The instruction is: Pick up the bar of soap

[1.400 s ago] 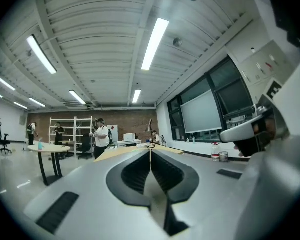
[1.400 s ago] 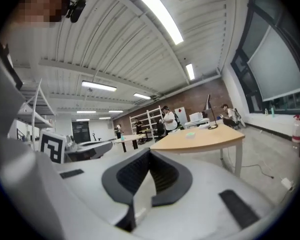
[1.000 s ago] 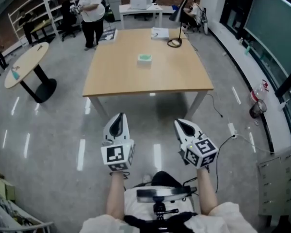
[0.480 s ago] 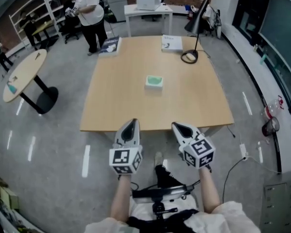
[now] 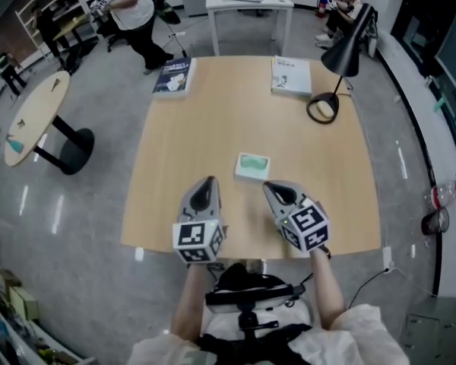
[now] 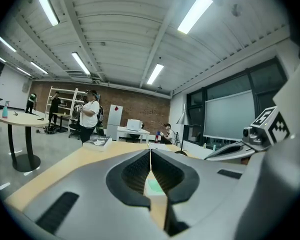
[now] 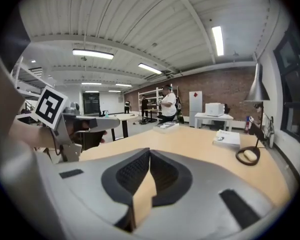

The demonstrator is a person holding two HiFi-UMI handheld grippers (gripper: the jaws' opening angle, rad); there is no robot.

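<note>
Centrally on the table (image 5: 205, 120), slightly toward its near edge, the bar of soap (image 5: 252, 166) is laid, pale green on white. Over the table's near part, left gripper (image 5: 205, 183) and right gripper (image 5: 273, 189) are held, both clenched empty. Lamp (image 5: 337, 59), dark book (image 5: 172, 75) and white booklet (image 5: 291, 75) are set at the table's far edge.

Bar of soap (image 5: 253, 166) sits mid-surface (image 5: 205, 128), just above the left gripper (image 5: 207, 182) and right gripper (image 5: 270, 188). Book (image 5: 172, 76) lies upper left, booklet (image 5: 291, 75) upper right, lamp (image 5: 324, 106) just below-right of it.
</note>
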